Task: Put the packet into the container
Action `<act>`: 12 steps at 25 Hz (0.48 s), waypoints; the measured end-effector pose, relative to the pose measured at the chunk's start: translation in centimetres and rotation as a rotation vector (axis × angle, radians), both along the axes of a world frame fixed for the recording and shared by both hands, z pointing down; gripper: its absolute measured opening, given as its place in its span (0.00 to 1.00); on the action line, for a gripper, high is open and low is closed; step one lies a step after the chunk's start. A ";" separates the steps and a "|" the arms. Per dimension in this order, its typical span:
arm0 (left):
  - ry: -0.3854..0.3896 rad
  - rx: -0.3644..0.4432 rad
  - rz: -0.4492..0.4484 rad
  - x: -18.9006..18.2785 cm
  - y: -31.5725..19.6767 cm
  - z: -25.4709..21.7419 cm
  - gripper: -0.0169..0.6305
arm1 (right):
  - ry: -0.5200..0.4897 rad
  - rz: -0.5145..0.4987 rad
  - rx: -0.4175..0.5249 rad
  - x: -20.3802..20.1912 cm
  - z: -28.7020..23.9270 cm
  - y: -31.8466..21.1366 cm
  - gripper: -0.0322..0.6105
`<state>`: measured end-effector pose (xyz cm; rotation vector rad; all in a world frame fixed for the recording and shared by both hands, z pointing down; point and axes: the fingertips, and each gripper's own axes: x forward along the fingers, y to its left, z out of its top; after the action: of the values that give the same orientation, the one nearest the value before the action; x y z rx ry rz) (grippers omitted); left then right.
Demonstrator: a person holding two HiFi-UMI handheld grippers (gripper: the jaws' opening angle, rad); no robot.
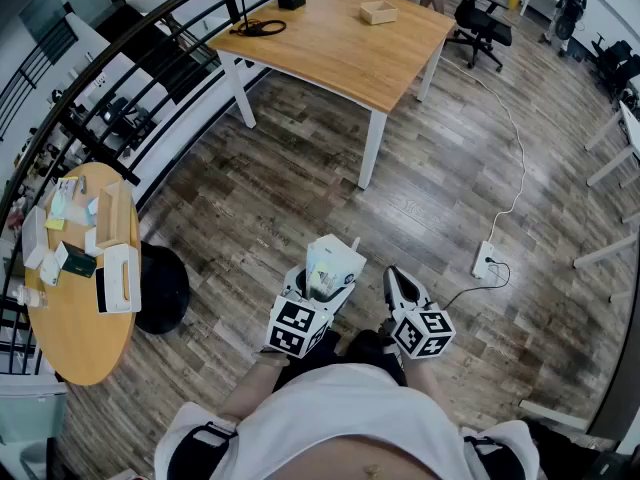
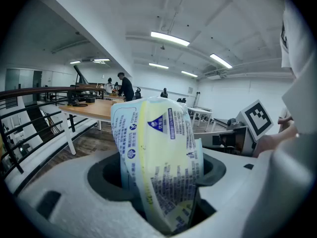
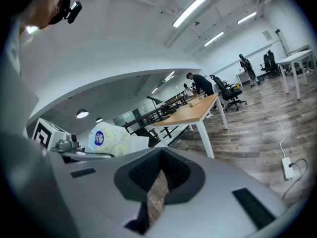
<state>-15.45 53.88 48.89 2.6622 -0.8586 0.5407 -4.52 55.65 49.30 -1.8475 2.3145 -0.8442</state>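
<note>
1. Head view, lower centre: the left hand-held gripper [image 1: 318, 288] grasps the packet [image 1: 335, 265], upright over the floor [image 1: 300, 188].
2. Empty, the right hand-held gripper [image 1: 400, 286] is clenched.
3. Judged: pickup done, placing left. The wooden box [image 1: 378, 11] on the upper desk [image 1: 340, 53], perhaps the container, stands well apart.

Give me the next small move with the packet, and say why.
Probably carry it toward a table, with the left gripper clamped on the pale yellow and white printed plastic packet. The packet hangs over bare wooden plank floor, with no container beneath it. Box-like things stand only on the round wooden table at left and the rectangular wooden table ahead. I cannot tell which is meant.
</note>
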 end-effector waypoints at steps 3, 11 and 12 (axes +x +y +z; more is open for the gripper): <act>0.004 0.029 0.019 -0.1 -0.5 -0.8 0.55 | -0.001 0.000 0.019 -0.5 -0.7 -0.6 0.07; 0.032 0.071 0.034 -0.4 -1.7 -2.6 0.55 | 0.021 -0.021 0.040 -1.5 -1.8 -1.5 0.07; 0.033 0.075 0.036 -0.5 -1.8 -2.7 0.55 | 0.020 -0.019 0.050 -1.6 -2.1 -1.8 0.07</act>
<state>-15.97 52.04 46.15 2.7514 -0.8392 0.4810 -6.12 53.85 47.16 -1.8253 2.3464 -0.7654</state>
